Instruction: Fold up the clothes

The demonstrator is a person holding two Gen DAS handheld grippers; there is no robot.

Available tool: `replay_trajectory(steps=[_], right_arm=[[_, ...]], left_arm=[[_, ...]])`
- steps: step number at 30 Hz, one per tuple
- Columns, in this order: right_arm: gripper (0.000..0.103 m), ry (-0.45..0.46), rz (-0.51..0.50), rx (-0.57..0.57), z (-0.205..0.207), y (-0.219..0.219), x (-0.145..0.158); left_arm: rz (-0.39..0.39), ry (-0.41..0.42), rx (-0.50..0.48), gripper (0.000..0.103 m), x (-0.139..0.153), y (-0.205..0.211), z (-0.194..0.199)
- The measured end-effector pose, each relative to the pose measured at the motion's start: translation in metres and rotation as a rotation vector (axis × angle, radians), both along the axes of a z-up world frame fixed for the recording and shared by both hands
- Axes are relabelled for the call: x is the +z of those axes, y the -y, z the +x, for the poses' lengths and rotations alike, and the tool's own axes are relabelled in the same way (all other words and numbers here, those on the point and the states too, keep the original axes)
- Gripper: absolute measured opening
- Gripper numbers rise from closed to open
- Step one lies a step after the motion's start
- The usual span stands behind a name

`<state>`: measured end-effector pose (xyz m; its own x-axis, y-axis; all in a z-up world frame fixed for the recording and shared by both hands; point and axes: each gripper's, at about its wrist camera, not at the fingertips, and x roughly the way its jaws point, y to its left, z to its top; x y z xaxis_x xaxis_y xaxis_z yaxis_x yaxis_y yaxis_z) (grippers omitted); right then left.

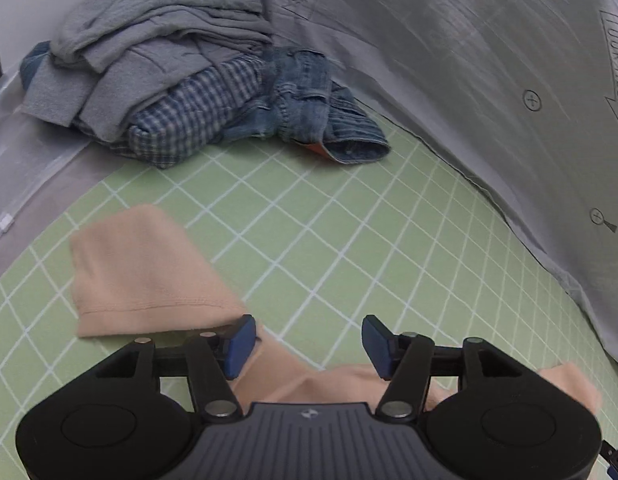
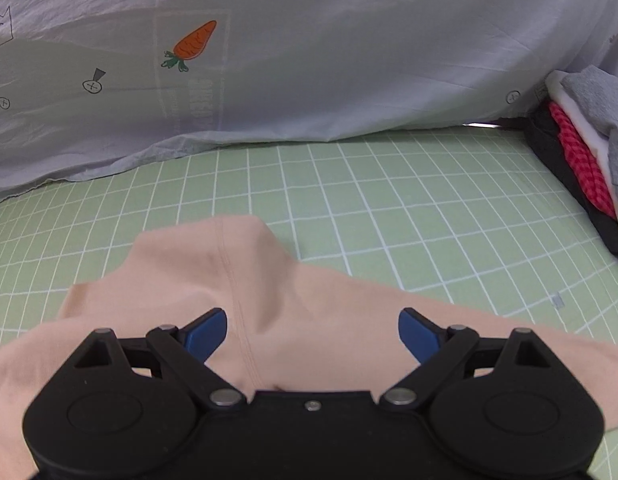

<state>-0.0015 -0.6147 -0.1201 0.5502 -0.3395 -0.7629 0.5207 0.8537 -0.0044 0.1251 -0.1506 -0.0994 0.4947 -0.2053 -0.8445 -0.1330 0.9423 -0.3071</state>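
Left gripper point(image 1: 308, 340) and right gripper point(image 2: 313, 332) gape (nothing pinched).

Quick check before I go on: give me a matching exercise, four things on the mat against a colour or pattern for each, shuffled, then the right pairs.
Things:
1. garment under the fingers
2. shirt in the left pile
3. denim piece
4. sheet at the mat's far edge

Colour or pattern:
A. pale grey with a carrot print
B. peach
C. faded blue
D. blue and white check

Pairs: 1-B, 2-D, 3-C, 4-A
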Motion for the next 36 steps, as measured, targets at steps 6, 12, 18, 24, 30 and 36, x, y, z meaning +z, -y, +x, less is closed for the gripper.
replay_trajectory(steps=[6, 12, 18, 24, 30, 36], right_arm=[[0.09, -0.038, 0.049, 0.052, 0.053, 0.006, -0.022], [0.017, -0.032, 0.12, 0.087, 0.057, 0.012, -0.028], [0.006, 0.084, 0.121, 0.07, 0.002, 0.013, 0.009], [0.006, 0.103, 0.15, -0.017, -0.087, 0.003, 0.026], [0.006, -0.013, 0.204, -0.059, -0.161, -0.005, -0.008], [0.027, -0.045, 0.196, -0.036, -0.183, -0.008, -0.012]], left_arm=[[-0.01, -0.076, -0.141, 0.059, -0.023, 0.054, 0.003], [-0.02, -0.087, -0.158, 0.008, -0.027, 0.067, -0.003], [-0.003, -0.033, -0.181, 0.007, -0.007, 0.067, -0.024], [0.035, 0.008, -0.25, 0.007, 0.011, 0.061, -0.074], [0.075, -0.083, -0.247, 0.008, -0.013, 0.053, -0.129], [0.072, -0.097, -0.205, 0.015, -0.016, 0.046, -0.158]])
